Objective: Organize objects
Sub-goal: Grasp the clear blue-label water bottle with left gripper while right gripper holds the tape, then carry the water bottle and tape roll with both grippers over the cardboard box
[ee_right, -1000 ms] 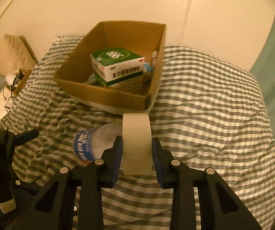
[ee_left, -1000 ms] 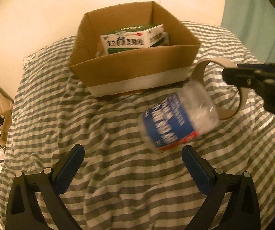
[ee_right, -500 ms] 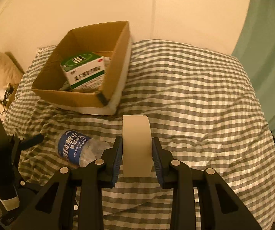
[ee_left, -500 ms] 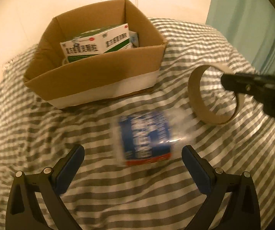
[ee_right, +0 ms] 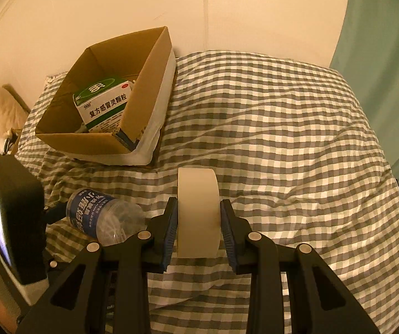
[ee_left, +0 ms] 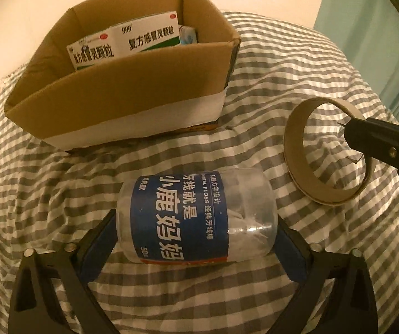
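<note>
Clear floss jar (ee_left: 196, 217) between closing left jaws, pad contact unclear; right jaws clamped on tape roll (ee_right: 198, 213).

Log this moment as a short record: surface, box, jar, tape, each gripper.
surface: striped bedding
box: open, on the bedding, medicine cartons inside
jar: on its side, between the left gripper's fingers
tape: roll on edge, clamped
left gripper: jaws closing in around the jar, contact unclear
right gripper: shut on the tape
</note>
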Action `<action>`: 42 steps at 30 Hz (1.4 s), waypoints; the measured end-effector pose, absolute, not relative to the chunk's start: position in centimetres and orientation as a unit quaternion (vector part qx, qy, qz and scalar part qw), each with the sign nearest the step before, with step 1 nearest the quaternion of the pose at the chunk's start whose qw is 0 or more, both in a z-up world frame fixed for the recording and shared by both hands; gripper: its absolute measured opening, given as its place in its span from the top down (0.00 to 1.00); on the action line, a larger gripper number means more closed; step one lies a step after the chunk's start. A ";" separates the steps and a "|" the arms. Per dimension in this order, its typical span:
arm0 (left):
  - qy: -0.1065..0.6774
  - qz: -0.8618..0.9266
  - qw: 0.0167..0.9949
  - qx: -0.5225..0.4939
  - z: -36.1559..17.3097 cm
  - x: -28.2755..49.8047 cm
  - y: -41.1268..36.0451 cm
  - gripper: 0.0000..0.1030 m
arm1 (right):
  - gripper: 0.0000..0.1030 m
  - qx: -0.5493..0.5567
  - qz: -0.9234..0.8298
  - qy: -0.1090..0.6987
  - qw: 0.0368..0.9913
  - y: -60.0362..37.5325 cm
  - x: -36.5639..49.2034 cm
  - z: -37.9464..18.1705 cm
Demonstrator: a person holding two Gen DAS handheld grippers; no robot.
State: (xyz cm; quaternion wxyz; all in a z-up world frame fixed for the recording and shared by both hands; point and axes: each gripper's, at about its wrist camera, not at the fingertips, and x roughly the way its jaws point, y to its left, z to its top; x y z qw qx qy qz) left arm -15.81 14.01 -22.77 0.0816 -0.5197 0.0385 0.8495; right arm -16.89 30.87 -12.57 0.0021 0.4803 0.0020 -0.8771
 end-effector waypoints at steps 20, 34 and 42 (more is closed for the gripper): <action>0.022 0.867 0.087 -0.490 -14.8 -10.6 10.0 0.13 | 0.71 0.436 -0.900 -0.005 0.000 27.7 -12.0 -6.0; -0.011 0.883 0.092 -0.460 -6.7 -7.4 2.3 0.13 | 0.71 0.393 -0.919 0.018 0.020 21.1 -7.1 1.3; 0.019 0.907 0.085 -0.413 -0.5 -11.3 0.6 0.13 | 0.71 0.340 -0.937 0.078 0.022 17.5 -9.9 8.5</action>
